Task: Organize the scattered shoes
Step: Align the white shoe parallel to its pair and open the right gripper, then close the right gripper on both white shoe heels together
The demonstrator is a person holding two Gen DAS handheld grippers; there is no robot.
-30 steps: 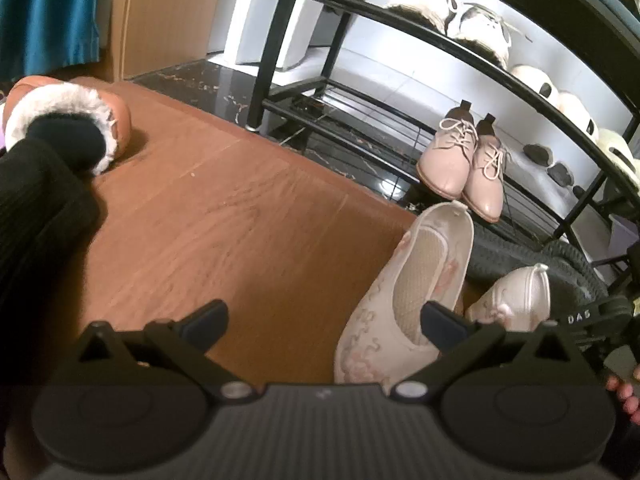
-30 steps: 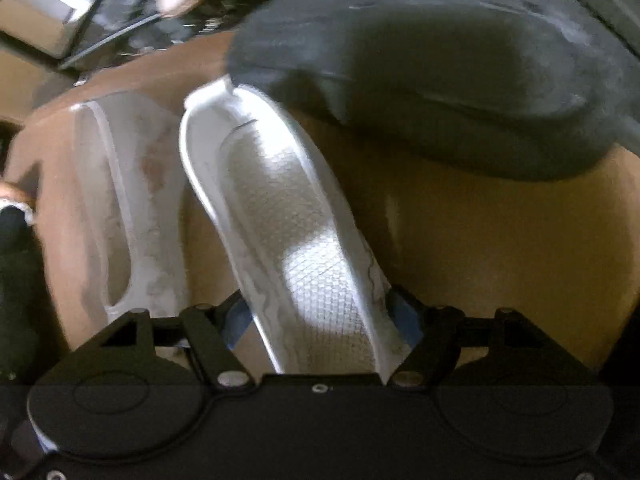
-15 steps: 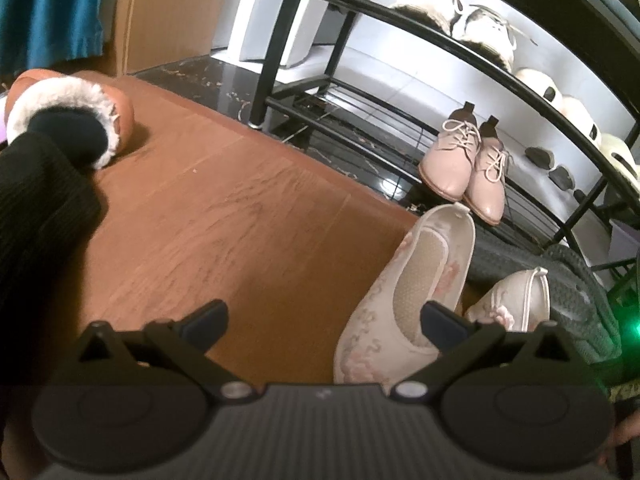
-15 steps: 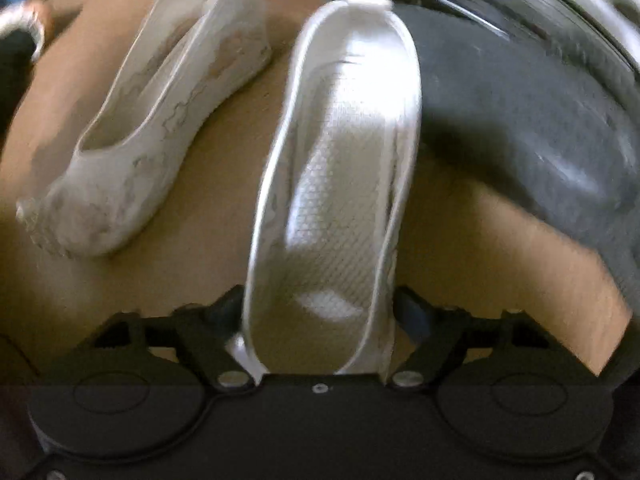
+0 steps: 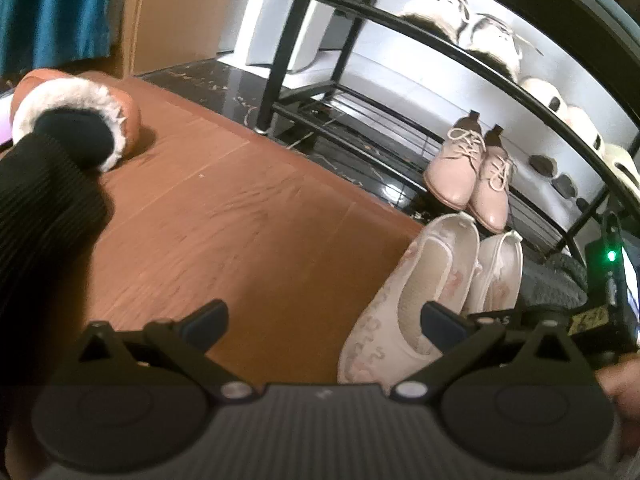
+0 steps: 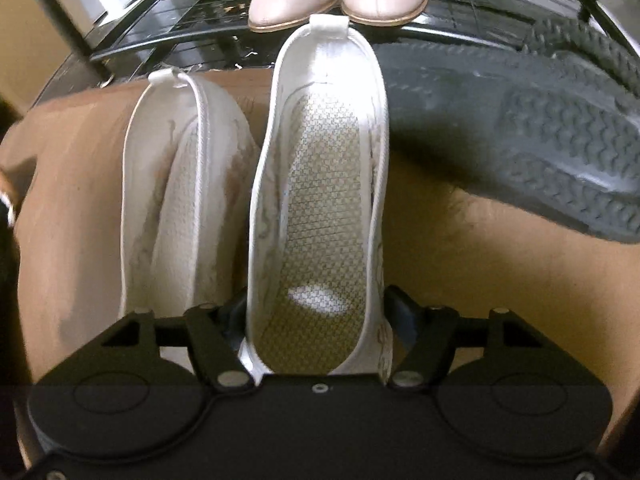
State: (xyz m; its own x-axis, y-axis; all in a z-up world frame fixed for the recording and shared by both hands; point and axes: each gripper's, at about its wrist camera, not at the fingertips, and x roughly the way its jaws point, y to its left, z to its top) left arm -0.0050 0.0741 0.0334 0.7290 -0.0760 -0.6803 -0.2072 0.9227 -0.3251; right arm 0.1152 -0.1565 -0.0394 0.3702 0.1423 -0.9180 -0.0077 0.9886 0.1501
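Observation:
Two white embroidered slip-on shoes lie side by side on the brown floor mat. My right gripper [image 6: 316, 312] is shut on the right-hand slip-on [image 6: 324, 184] at its toe end. The other slip-on [image 6: 180, 184] lies just left of it, touching. In the left wrist view the pair shows at the right, the left shoe [image 5: 412, 292] and the held shoe [image 5: 498, 276]. My left gripper [image 5: 322, 320] is open and empty above the mat, left of the pair.
A black metal shoe rack [image 5: 400, 12] stands behind, with pink lace-up shoes [image 5: 468, 172] on its low shelf and white shoes on top. A black ridged shoe sole [image 6: 540, 132] lies right of the held shoe. A fur-lined brown slipper [image 5: 72, 116] sits far left.
My right gripper has swung the held slip-on round and brought it alongside the other one, heels toward the rack. The left gripper has stayed open and nearly still.

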